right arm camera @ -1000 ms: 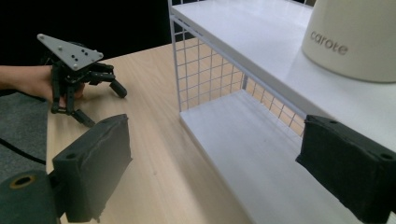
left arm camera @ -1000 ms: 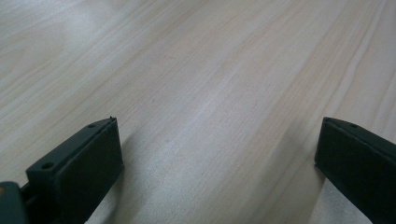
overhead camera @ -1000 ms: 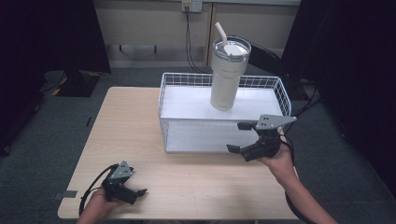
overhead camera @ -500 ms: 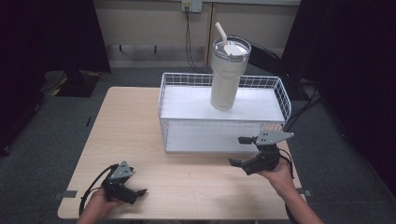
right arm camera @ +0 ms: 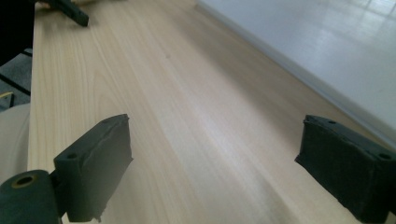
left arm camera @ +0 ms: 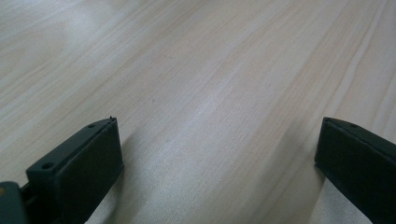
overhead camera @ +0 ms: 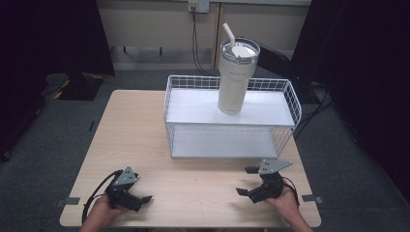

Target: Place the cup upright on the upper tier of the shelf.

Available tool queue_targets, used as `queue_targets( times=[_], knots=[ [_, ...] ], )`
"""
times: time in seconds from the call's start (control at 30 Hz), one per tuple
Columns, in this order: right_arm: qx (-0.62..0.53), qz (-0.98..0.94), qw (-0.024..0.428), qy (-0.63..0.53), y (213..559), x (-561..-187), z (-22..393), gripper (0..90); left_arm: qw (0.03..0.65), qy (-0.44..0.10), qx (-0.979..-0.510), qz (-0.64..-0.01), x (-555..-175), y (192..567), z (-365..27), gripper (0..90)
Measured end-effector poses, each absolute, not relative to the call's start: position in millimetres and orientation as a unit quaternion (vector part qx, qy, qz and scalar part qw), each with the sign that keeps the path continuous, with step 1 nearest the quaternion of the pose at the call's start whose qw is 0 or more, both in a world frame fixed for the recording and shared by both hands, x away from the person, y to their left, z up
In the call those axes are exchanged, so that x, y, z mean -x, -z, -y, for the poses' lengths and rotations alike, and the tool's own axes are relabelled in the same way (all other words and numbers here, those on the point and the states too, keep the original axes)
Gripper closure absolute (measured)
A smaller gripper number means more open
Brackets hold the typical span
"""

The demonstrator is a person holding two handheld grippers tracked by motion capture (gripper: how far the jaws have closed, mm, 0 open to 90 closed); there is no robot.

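Table [overhead camera: 203, 145]: pale wood, fine straight grain, smooth and matte; both grippers sit at its near edge.
Rack [overhead camera: 232, 121]: white wire basket with two flat white shelves, boxy, at the table's far right.
Tumbler [overhead camera: 233, 77]: tall cream cup, tapered base, clear lid, straw; it stands upright on the top shelf, well apart from both grippers.
Right gripper [overhead camera: 247, 181]: low over the table in front of the rack, jaws spread wide, nothing between them.
Left gripper [overhead camera: 143, 199]: at the near left corner, jaws also wide apart and empty.
Progress: I judge the placing done; little seems left.
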State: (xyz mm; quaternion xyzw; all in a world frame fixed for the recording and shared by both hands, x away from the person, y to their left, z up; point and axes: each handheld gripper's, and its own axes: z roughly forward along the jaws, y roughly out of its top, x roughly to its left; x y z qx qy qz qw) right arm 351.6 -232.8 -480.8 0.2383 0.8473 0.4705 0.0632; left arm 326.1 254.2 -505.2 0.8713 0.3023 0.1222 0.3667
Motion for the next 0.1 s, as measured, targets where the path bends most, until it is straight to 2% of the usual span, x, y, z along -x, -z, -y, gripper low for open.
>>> queue_targets(
  times=[0.1],
  knots=[
    [-0.234,-0.856,0.066,-0.456,484.1,-350.0,232.1,8.8,0.366,-0.122,-0.871,-0.303,-326.0,505.0,-254.3,0.1]
  ],
)
